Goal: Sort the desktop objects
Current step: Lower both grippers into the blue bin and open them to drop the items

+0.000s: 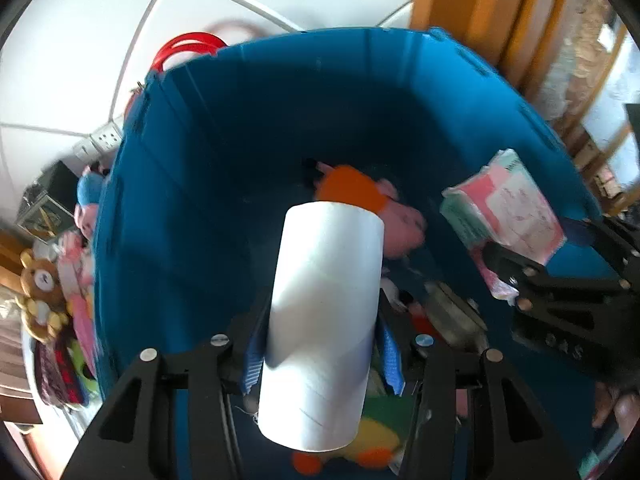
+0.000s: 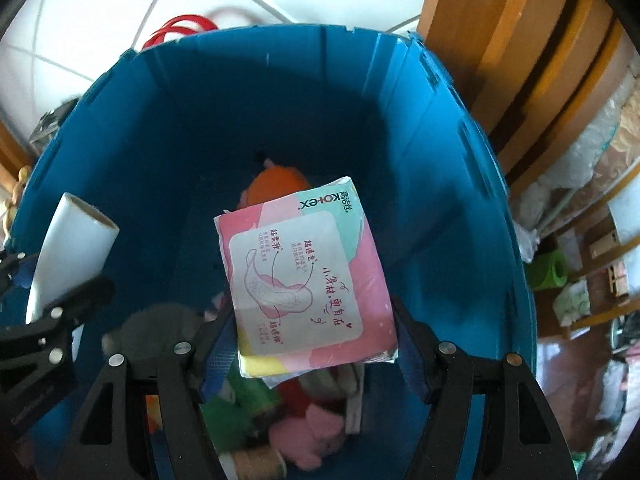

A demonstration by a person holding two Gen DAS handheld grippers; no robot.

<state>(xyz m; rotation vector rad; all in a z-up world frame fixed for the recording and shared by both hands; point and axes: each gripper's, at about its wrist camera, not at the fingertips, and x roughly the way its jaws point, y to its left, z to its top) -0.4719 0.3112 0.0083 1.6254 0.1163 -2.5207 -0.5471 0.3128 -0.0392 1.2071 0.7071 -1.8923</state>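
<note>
Both grippers point down into a deep blue bin [image 1: 192, 168] [image 2: 440, 184]. My left gripper [image 1: 320, 356] is shut on a white paper roll [image 1: 324, 320], which sticks up between its blue pads; the roll [image 2: 68, 256] also shows at the left of the right wrist view. My right gripper [image 2: 316, 356] is shut on a pink and green pad packet [image 2: 304, 284], seen again as the packet [image 1: 504, 212] at the right of the left wrist view. On the bin's floor lie a pink and orange plush toy [image 1: 372, 204] [image 2: 276, 184] and several other soft things.
Outside the bin's left wall sit a teddy bear [image 1: 40, 288], a power strip [image 1: 100, 140] and red hoop handles [image 1: 184, 46] on white floor tiles. Wooden furniture [image 2: 520, 60] stands to the right, with cluttered shelves [image 2: 580, 280] beyond. A fingertip [image 1: 616, 412] shows at the right edge.
</note>
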